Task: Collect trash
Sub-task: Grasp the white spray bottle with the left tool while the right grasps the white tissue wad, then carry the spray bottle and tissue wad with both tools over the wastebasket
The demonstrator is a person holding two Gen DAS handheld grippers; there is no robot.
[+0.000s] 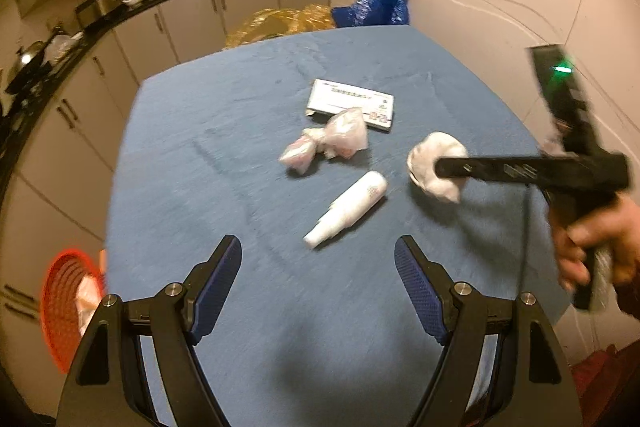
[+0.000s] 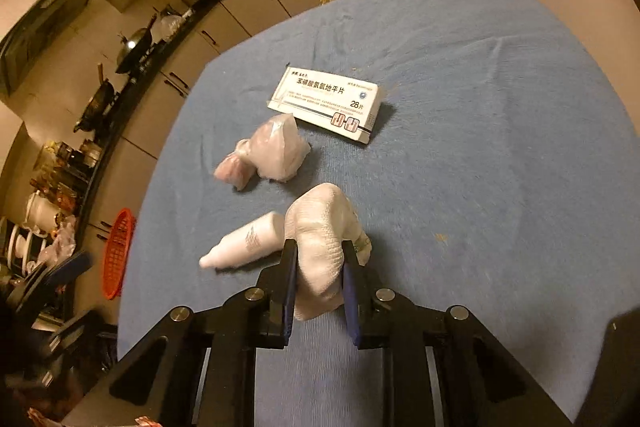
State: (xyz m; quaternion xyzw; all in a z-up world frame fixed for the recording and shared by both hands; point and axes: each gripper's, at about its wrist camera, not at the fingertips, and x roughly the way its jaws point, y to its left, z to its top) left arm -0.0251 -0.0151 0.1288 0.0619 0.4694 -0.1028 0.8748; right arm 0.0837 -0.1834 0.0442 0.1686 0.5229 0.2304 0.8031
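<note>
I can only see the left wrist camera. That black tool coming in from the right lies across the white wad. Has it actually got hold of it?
Observer: Yes. In the right wrist view, the right gripper has a blue pad pressed into each side of the white wad.
Operator: And the box behind it? The print is a blur for me.
Observer: From the right wrist, the box reads clearly: Chinese characters and a "28" on its top face.
</note>
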